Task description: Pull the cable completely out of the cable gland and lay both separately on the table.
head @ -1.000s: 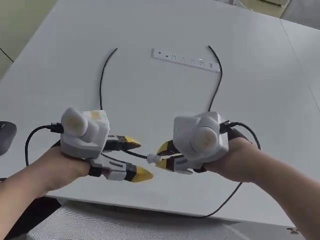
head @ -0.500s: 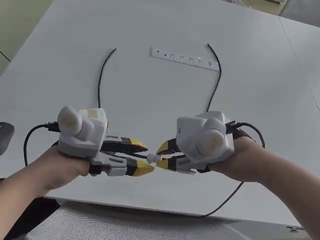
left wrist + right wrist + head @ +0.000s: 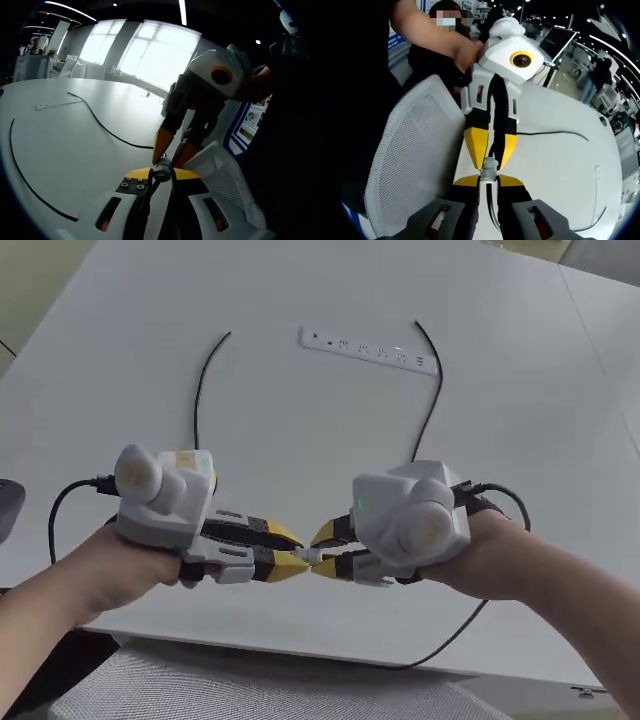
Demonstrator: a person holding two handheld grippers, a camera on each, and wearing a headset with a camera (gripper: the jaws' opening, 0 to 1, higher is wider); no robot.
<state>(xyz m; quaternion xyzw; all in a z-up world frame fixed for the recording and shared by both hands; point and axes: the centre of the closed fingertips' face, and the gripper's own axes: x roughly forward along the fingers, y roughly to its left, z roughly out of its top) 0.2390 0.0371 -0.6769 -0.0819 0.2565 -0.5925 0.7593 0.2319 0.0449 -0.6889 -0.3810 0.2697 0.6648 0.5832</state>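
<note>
Moved since a second ago: your left gripper [image 3: 292, 558] has come in along the cable [image 3: 494, 131], and the open span between the two grippers has gone. Its jaws stood apart then and are drawn narrow now.

- Left gripper — jaws narrow, closed on the cable just beside the gland. In the right gripper view the black cable runs straight up between its yellow tips.
- Cable gland [image 3: 311, 558] — small, pale, held off the table between the two sets of tips. It touches or nearly touches both.
- Right gripper [image 3: 326, 554] — jaws narrow, apparently pinched on the gland. A short black tail of cable curves back between them, so the cable is not yet out.
- Axis — cable and gland lie on one line running left to right across your body, tip to tip. The gland is at your right jaws and the cable leads away through the left. My judgement is that the pull goes straight apart along that line.
- Mesh chair back [image 3: 250, 690] — grey, directly under your hands, at the table's near edge.
- White table [image 3: 300, 440] — matte. Two thin black leads [image 3: 197, 400] trail across it, and a dark object [image 3: 8, 508] sits at the left edge.
- Power strip [image 3: 368, 348] — white, far side of the table.
- Room — bright windows [image 3: 150, 55] beyond the table in the left gripper view.
</note>
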